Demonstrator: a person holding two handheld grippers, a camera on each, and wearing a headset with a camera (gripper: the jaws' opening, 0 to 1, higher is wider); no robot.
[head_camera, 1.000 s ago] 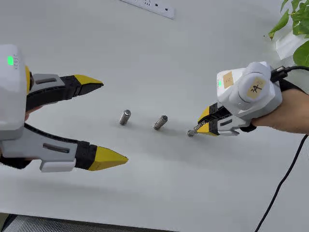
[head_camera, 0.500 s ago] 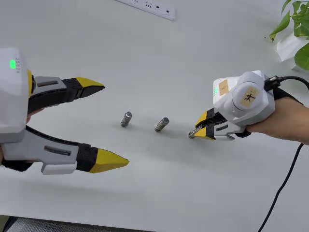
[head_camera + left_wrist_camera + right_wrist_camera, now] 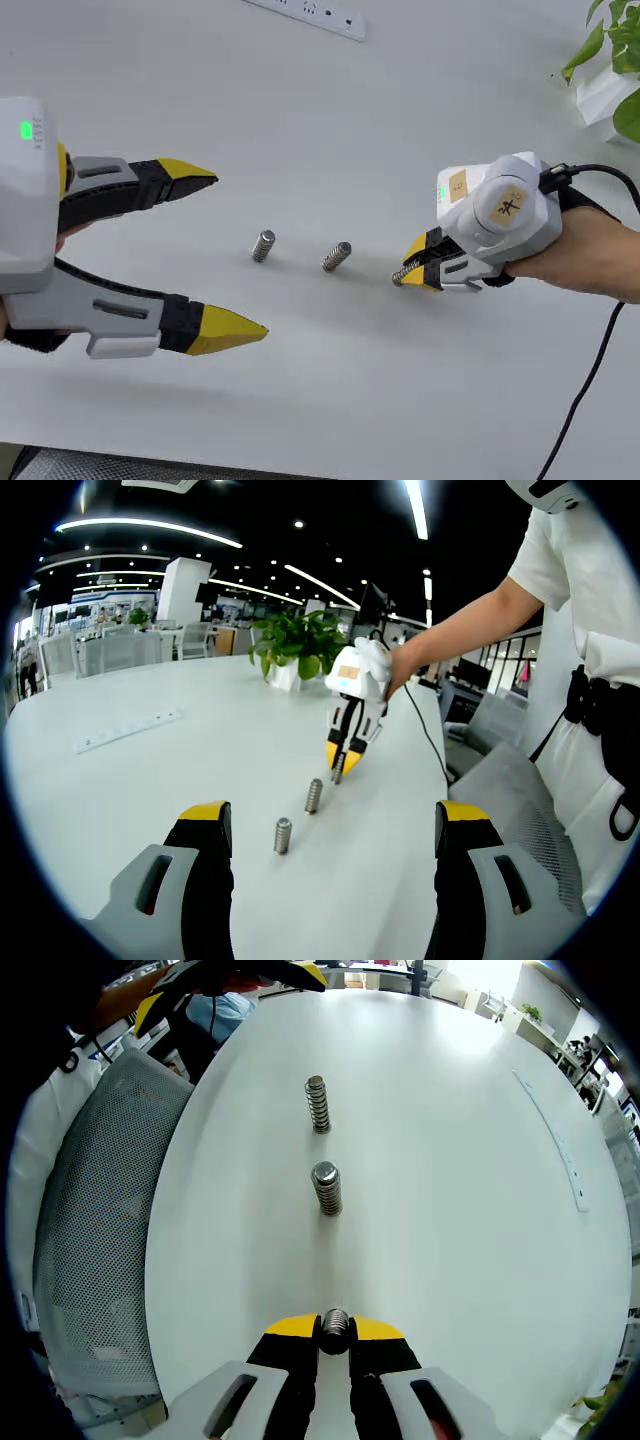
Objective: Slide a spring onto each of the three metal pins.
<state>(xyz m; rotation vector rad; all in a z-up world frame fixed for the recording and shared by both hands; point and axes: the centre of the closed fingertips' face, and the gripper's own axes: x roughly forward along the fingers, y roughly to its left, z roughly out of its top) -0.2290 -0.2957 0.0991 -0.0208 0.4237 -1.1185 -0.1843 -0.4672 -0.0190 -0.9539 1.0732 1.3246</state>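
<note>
Two coil-wrapped pins rest loose on the white counter [image 3: 330, 120], and a third is pinched over on the right. Head view first: the left pin [image 3: 263, 245] and the middle pin [image 3: 336, 256] sit near each other in a row, apart. Whether they stand or lie, I cannot tell. Next in line, the third pin [image 3: 402, 274] pokes out from the yellow tips of the right hand-held gripper [image 3: 418, 262]. Its jaws are pressed together on the pin, whose free end is low at the counter surface, near the middle pin and apart from it. A hand [image 3: 590, 255] wraps the white body behind, and a black cable [image 3: 590, 380] trails off toward the near edge.

The right gripper view confirms it. The round capped end of that third pin sits clamped dead centre between the two yellow pads [image 3: 290, 1328]. The other two pins line up straight ahead, one behind the other. The spring [image 3: 328, 1200] on the middle pin shows its coils clearly below a round cap.

On the other side, the left hand-held gripper [image 3: 213, 250] is spread wide, well to the left of the row, tips pointing toward the pins. In the left gripper view the row runs away between its two yellow tips toward the right hand-held gripper.

Round the edges: a white power strip [image 3: 310, 12] at the far side, a green plant [image 3: 610, 40] at the far right corner, and a grey mesh chair [image 3: 90, 1210] beside the counter.
</note>
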